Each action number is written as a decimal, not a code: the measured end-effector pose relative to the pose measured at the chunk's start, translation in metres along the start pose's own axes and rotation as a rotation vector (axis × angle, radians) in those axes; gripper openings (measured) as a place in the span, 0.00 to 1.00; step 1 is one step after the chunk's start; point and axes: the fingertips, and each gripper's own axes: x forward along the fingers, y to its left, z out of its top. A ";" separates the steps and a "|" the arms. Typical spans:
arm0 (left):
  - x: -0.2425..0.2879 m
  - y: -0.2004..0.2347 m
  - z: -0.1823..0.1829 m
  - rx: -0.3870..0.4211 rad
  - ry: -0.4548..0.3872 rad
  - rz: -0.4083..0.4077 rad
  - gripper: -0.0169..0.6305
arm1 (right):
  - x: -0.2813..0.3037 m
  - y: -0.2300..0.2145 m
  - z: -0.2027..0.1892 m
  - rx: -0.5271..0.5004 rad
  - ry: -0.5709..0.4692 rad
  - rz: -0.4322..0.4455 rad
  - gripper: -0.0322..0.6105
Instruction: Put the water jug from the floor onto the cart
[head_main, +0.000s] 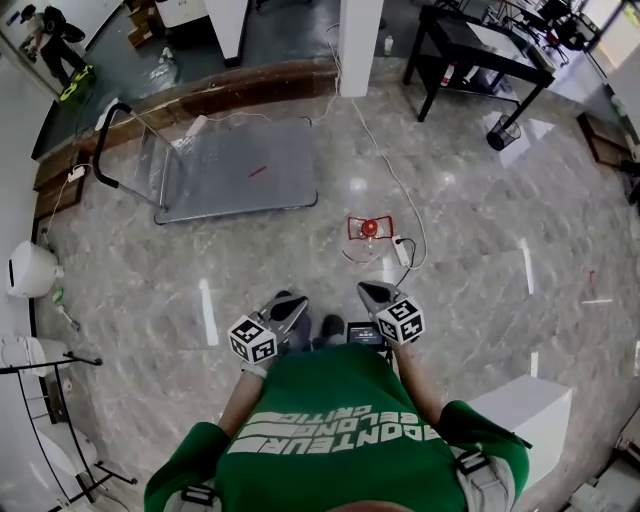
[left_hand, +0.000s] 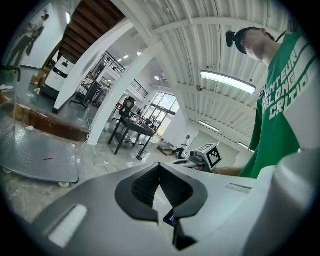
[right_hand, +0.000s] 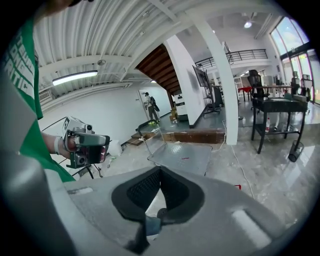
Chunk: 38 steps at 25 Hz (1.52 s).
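Water jug (head_main: 30, 270), white and rounded, stands on the floor (head_main: 480, 280) left of the cart (head_main: 240, 170). Well apart from the cart on its near side, left tongs (head_main: 288, 303) and right tongs (head_main: 373, 291) are pressed closed, empty.

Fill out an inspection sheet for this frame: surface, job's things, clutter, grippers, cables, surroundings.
Surface: glossy marble floor.
Job's things: water jug, red cap, standing on the floor; flat cart apart from it, farther left, with only a small red mark on its deck.
Clutter: black bin beside the black table; white box at the person's right.
Grippers: left gripper and right gripper both shut, empty.
Cables: white cable runs from the pillar to a power strip beside the jug.
Surroundings: another person far off.
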 end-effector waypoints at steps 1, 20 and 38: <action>0.003 0.004 0.002 0.000 0.001 -0.011 0.04 | 0.001 -0.001 0.000 0.006 -0.001 -0.010 0.04; -0.012 0.116 0.078 0.023 -0.049 -0.118 0.04 | 0.095 0.013 0.080 -0.052 0.006 -0.074 0.04; -0.043 0.175 0.105 -0.007 -0.097 -0.055 0.04 | 0.129 0.001 0.104 -0.041 0.032 -0.100 0.04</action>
